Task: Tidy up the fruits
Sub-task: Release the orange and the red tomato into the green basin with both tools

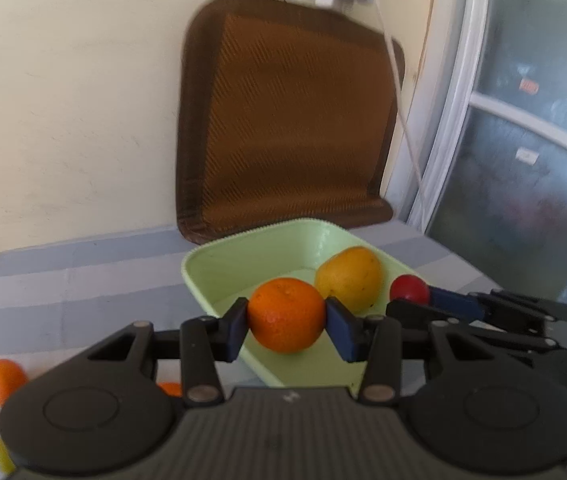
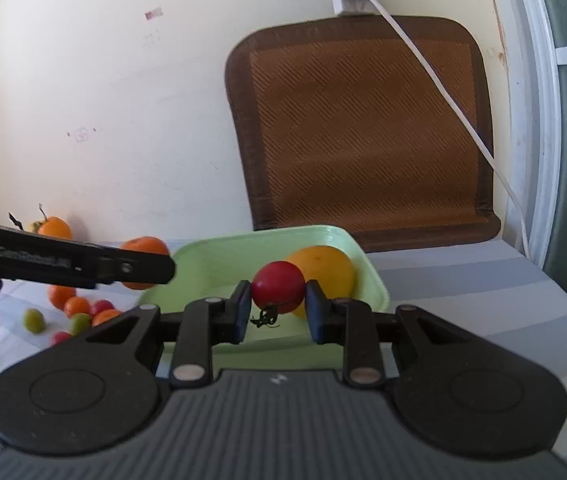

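Left wrist view shows your left tool (image 1: 286, 326) clamped on a small orange (image 1: 287, 315), pads pressing its two sides at the widest part, the fruit held above the near rim of the green tray (image 1: 203, 264). Your right tool (image 2: 278, 307) is closed on a red cherry tomato (image 2: 278, 287) with its dark stem hanging below — it too hangs over the tray, just in front of the yellow-orange fruit (image 2: 329, 266) already lying inside.

The orange looks firm, its pebbled skin good for grip, and holding it across the middle suits it. The tomato I would judge light, smooth and thin-skinned — easy to bruise or squirt out, so press no harder than you are. More small fruits (image 2: 77, 312) lie loose on the striped surface (image 2: 483, 300) to the left; take each across its middle.
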`<state>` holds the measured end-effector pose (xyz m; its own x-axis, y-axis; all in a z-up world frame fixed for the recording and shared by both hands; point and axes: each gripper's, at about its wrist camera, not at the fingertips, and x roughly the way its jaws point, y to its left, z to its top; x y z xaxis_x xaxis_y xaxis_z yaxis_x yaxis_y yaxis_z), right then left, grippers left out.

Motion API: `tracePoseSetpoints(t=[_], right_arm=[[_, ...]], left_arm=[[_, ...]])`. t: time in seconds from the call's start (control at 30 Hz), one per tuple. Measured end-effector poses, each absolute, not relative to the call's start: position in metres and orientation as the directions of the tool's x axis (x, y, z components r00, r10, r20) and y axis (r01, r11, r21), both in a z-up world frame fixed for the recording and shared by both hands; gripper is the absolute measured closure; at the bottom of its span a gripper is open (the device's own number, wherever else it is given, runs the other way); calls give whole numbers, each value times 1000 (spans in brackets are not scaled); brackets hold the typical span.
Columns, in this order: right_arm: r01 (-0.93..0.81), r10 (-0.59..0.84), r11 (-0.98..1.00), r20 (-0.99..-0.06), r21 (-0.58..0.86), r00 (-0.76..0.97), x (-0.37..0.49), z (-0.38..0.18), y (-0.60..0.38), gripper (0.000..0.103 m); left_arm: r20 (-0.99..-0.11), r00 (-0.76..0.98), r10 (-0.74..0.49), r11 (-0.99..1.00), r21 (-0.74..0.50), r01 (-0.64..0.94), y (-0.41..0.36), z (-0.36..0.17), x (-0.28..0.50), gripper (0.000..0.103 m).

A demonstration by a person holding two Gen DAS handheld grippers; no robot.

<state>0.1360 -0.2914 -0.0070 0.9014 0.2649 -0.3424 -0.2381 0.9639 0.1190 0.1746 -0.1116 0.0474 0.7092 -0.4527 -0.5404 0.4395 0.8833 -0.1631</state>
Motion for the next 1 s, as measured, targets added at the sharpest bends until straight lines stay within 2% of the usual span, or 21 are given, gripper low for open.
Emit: tracePoseSetpoints(t=[0.13, 0.33, 0.53, 0.7, 0.83, 1.0], right_arm=[[-240, 268, 963, -349, 122, 898, 138, -13, -296, 71], [-246, 281, 959, -337, 143, 899, 139, -12, -299, 70], [-235, 290, 950, -305, 204, 907, 136, -10, -307, 70], [-228, 296, 937, -256, 265, 920, 128, -4, -314, 70], [-261, 334, 918, -228, 297, 915, 114, 3, -306, 70], [-331, 410, 893, -249, 304, 878, 93, 2, -274, 70]], left_arm=[[-571, 688, -448, 884, -170, 435, -124, 37, 184, 61], [-561, 699, -443, 887, -163, 432, -124, 38, 182, 55], [-482, 758, -439, 898, -219, 382, -80, 64, 158, 55], [-438, 837, -329, 942, -213, 259, -12, 71, 120, 55], [-451, 868, -206, 974, -184, 135, 31, 58, 90, 55], [-482, 867, -127, 985, -167, 51, 56, 27, 61, 55]])
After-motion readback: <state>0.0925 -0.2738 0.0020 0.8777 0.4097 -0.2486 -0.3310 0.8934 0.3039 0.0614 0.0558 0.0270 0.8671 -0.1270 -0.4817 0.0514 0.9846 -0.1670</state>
